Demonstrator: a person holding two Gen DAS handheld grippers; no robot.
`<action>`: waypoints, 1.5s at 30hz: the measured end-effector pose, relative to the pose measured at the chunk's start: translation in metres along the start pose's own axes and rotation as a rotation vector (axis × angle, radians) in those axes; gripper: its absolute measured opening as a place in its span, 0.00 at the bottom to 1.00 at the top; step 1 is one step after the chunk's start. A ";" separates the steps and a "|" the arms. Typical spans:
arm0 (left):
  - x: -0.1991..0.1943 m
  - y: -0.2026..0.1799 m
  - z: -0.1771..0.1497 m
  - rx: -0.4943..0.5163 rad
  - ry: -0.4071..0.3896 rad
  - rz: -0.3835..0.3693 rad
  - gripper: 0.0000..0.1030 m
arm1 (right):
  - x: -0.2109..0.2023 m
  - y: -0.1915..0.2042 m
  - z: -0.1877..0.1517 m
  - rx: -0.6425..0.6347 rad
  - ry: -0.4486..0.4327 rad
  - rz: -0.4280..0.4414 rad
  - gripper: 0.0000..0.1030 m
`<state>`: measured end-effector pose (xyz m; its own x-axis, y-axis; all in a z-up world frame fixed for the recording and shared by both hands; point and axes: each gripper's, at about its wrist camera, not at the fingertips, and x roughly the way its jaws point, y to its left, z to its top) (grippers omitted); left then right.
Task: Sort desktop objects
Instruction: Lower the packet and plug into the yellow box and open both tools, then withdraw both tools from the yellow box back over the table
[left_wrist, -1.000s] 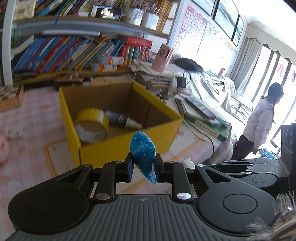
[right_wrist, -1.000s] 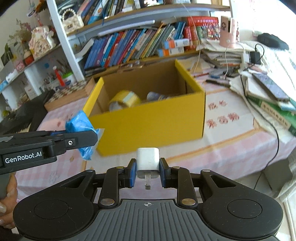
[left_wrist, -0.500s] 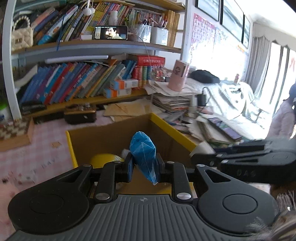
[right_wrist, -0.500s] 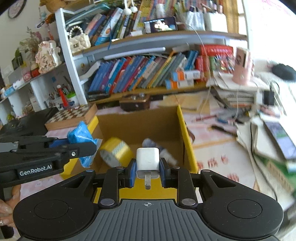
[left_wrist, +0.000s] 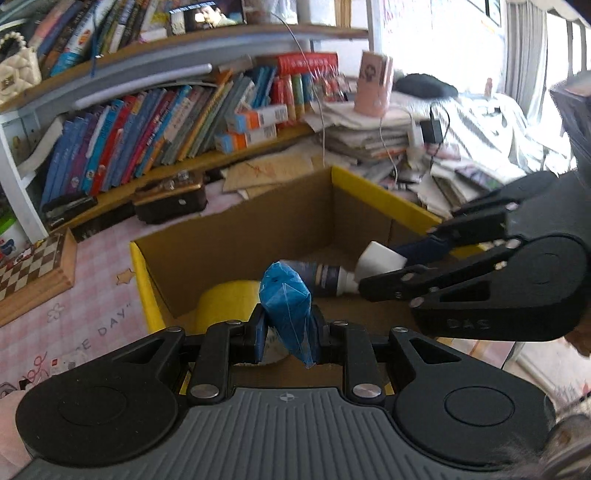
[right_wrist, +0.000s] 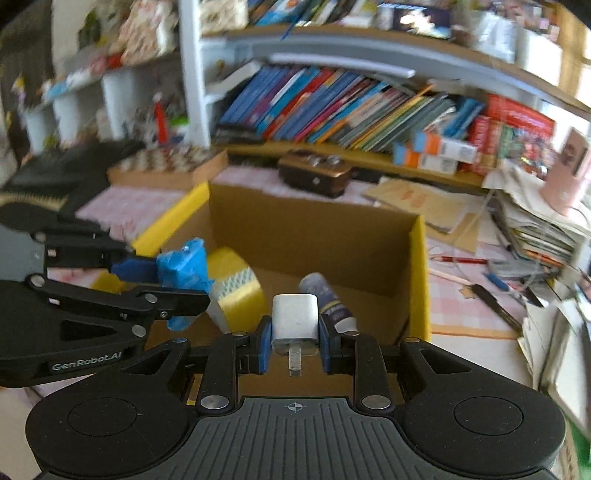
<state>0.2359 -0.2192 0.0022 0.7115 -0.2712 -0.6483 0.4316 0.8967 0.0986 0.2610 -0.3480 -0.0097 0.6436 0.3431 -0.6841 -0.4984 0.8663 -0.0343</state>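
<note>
My left gripper (left_wrist: 286, 332) is shut on a blue plastic packet (left_wrist: 286, 302) and holds it over the open yellow cardboard box (left_wrist: 369, 184). My right gripper (right_wrist: 294, 338) is shut on a white charger plug (right_wrist: 294, 319), also above the box (right_wrist: 419, 273). Inside the box lie a yellow tape roll (right_wrist: 236, 291) and a dark bottle with a white cap (right_wrist: 327, 299). In the left wrist view the right gripper (left_wrist: 391, 266) comes in from the right with the plug (left_wrist: 378, 258). In the right wrist view the left gripper (right_wrist: 173, 284) comes in from the left with the packet (right_wrist: 183, 269).
The box stands on a pink tablecloth (left_wrist: 85, 295). A chessboard box (left_wrist: 33, 269) lies to its left, a dark wooden case (left_wrist: 170, 197) behind it. Bookshelves (left_wrist: 184, 122) run along the back. Stacked papers (left_wrist: 369, 136), pens (right_wrist: 458, 260) and cables lie on the right.
Both grippers have moved forward and over the box with their objects still held. The view now looks down into the box interior.
</note>
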 end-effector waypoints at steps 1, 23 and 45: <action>0.003 -0.001 -0.001 0.010 0.010 0.002 0.20 | 0.004 0.001 0.000 -0.023 0.013 0.001 0.24; 0.051 0.008 -0.001 -0.090 0.198 -0.063 0.21 | 0.055 -0.006 0.010 -0.201 0.268 0.159 0.26; -0.057 0.005 -0.006 -0.125 -0.126 0.108 0.94 | -0.033 -0.017 0.004 0.092 -0.055 -0.029 0.49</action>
<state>0.1943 -0.1973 0.0349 0.8169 -0.2056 -0.5389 0.2822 0.9573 0.0625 0.2500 -0.3723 0.0166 0.6889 0.3345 -0.6430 -0.4254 0.9049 0.0150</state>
